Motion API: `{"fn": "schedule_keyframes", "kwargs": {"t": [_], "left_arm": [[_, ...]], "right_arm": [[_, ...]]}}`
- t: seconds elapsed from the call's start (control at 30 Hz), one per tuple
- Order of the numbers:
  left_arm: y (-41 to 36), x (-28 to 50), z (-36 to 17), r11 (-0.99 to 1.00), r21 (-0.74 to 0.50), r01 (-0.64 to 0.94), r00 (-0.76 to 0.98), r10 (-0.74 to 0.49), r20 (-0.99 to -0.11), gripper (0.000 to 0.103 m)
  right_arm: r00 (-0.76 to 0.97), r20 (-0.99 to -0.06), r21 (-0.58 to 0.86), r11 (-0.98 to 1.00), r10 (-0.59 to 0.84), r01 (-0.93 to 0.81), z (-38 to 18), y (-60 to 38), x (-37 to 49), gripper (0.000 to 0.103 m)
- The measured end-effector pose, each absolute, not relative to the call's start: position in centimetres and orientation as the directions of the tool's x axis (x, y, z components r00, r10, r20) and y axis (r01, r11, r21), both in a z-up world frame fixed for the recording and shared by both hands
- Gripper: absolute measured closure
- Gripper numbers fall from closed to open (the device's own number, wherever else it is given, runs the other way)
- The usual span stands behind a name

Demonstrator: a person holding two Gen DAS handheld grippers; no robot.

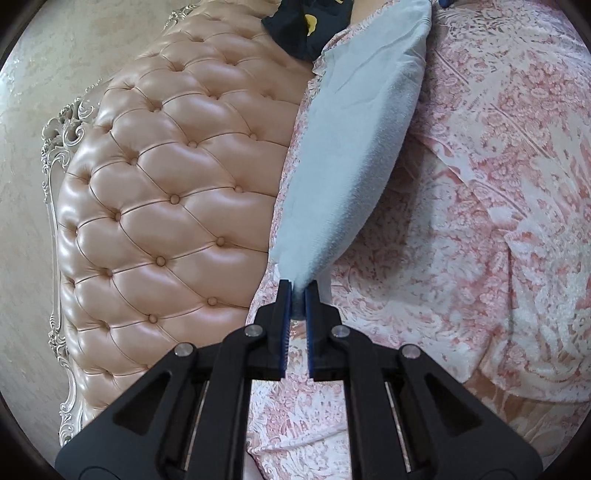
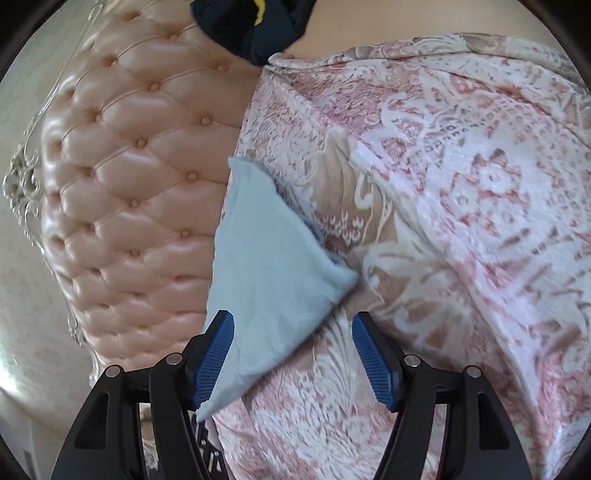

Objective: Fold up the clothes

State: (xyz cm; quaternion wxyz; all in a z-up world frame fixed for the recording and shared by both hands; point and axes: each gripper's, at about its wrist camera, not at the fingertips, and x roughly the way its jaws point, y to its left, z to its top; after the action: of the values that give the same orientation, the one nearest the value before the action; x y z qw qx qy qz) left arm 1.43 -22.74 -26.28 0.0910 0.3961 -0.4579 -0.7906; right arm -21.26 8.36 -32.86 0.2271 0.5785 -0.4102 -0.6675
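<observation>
- Left wrist view: left gripper [image 1: 298,291] clamped on a corner of the blue cloth [image 1: 354,147], pads nearly together with the fabric pinched at the fingertips.
- Cloth stretched straight ahead of that gripper, lifted off the bed along its near length, running toward the top of the view.
- Under and to the right of the gripper: bedspread [image 1: 480,229], pink and white, ornate pattern, creased in broad folds.
- To the left of the gripper: headboard [image 1: 166,192], tufted, glossy peach, buttoned in diamonds, with a carved silver-white frame [image 1: 62,133] at its outer edge.
- Beyond the frame, far left: pale marbled wall [image 1: 33,74].
- Far ahead, past the cloth's end: dark garment [image 1: 306,26] with a yellow mark, lying on the headboard's edge.
- Right wrist view: right gripper [image 2: 291,328] spread wide, blue ribbed pads well apart.
- Another corner of the cloth [image 2: 269,266] lying between those fingers, closer to the left pad [image 2: 214,362] and passing in front of it; right pad apart from the fabric; no squeeze visible.
- Ahead and to the right of this gripper: same patterned bedspread [image 2: 461,221], blurred in places.
- To its left: same headboard [image 2: 129,166]; the dark garment [image 2: 255,26] far ahead at the top.
</observation>
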Motion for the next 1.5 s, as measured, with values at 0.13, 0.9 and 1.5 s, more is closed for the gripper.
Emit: {"fn": "schedule_keyframes", "kwargs": {"t": [0.13,0.9,1.5], "left_arm": [[-22.7,1.5,-26.6,-0.570,0.792,-0.220,-0.666,-0.505,-0.548,0.094],[-17.4,6.3,-25.4,-0.779,0.593,-0.206,-0.631,-0.357,-0.689,0.090],[-39.5,3.4,-33.9,-0.294,-0.910,0.292,-0.734,0.541,-0.410,0.050]], "right_arm": [[-0.248,-0.583,0.813,-0.558,-0.774,-0.167,-32.6,7.6,-22.1,0.036],[-0.420,-0.767,0.454,-0.872,-0.486,0.180,-23.2,6.5,-19.6,0.096],[-0.287,-0.900,0.272,-0.937,-0.329,0.218,-29.4,5.5,-20.4,0.094]]}}
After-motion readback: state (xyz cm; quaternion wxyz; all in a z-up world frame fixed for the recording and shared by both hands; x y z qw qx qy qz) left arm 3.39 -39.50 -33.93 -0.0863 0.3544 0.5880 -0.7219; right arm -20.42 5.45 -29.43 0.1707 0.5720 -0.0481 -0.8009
